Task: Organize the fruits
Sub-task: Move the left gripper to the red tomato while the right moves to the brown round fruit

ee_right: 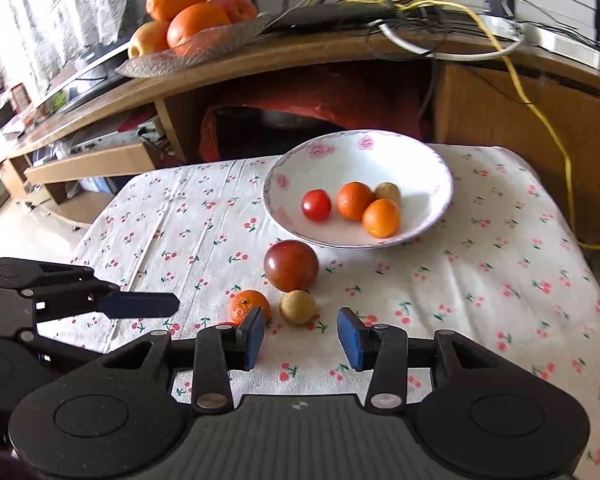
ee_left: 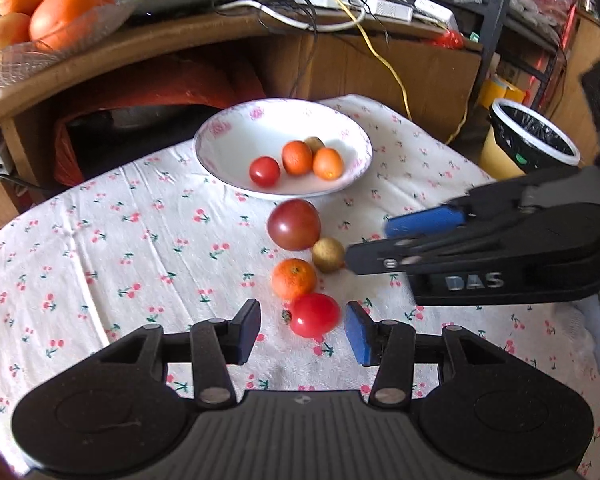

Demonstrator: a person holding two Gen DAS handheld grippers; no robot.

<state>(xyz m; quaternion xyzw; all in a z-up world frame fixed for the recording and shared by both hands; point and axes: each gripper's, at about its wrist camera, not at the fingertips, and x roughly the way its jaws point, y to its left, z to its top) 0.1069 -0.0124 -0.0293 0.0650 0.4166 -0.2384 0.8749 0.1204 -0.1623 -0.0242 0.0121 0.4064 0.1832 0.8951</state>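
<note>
Fruits lie in two groups on the cloth-covered desk [ee_left: 100, 240]: four inside the white bowl [ee_left: 220, 148] at upper centre of the left wrist view, four loose on the cloth just below it.

Counted in the bowl: one small red tomato [ee_left: 264, 171], two small oranges [ee_left: 297, 157] [ee_left: 328, 163] and one brown longan [ee_left: 315, 143] behind them. Counted on the cloth: one large dark-red tomato [ee_left: 294, 224] just beside the bowl's rim, one loose longan [ee_left: 328, 255], one mandarin [ee_left: 294, 278] and one bright red tomato [ee_left: 314, 315], packed in a tight chain with neighbours touching or nearly so.

The left gripper [ee_left: 303, 334] is released, its fingers spread either side of the bright red tomato at lower centre. The right gripper [ee_right: 300, 330] is likewise released, and in its own view the loose longan sits just ahead of the gap.

The crowding is the likely trouble. A finger closing on the bright red tomato could nudge the mandarin, which could push the loose longan and set round fruit rolling over the wrinkled cloth toward the desk edge. Both grippers work the same small cluster, so they may bump each other. Too hard a squeeze could split the tomato skin; too soft, and it may slip out on the way to the bowl. Fruit dropped in could knock the four already there.
</note>
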